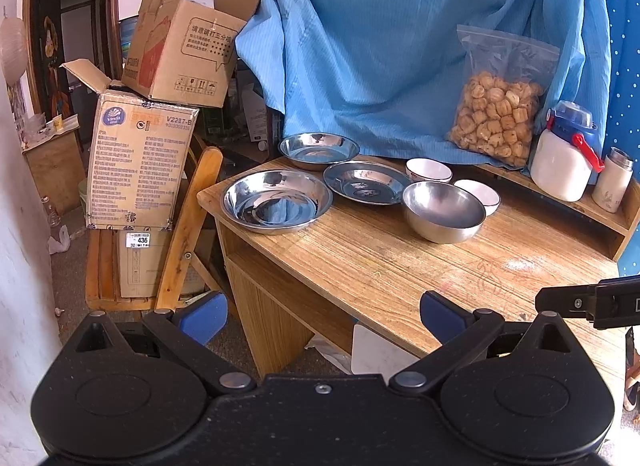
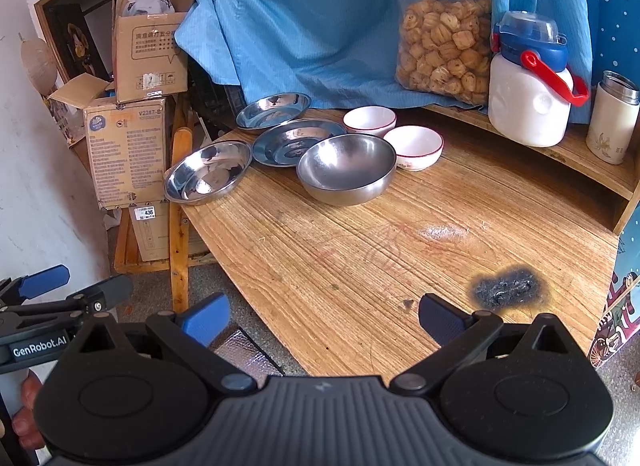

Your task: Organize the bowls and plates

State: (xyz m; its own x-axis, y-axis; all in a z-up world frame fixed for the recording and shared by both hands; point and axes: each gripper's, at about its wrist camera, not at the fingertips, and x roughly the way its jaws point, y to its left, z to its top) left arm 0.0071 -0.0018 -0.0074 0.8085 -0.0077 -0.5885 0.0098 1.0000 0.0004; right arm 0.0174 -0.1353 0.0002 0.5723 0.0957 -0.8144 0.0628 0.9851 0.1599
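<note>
Six vessels stand grouped at the far left of the counter (image 2: 360, 266): three shallow steel plates, one steel bowl (image 2: 346, 167) and two white ceramic bowls. The near plate (image 2: 208, 171) sits at the counter's left edge, the middle plate (image 2: 296, 141) just beside it, and the far plate (image 2: 274, 109) against the blue cloth (image 2: 300, 25). The rear white bowl (image 2: 370, 119) and front white bowl (image 2: 416, 145) stand just right of the steel bowl, which appears to touch the front one.

Both tools hover at the near edge, well apart from the dishes. The left gripper (image 1: 320, 316) has its fingers spread wide and holds nothing; the right gripper (image 2: 322, 316) is likewise spread and empty.

The step in hand is judged to be the first approach; no stacking has begun. For a sound grasp, the fingers should pinch a plate's rim, one above and one below, and lift it level. The near plate lies close to the edge, so it should be drawn inward, not pushed outward. Polished steel may slip; closure should be firm.
</note>
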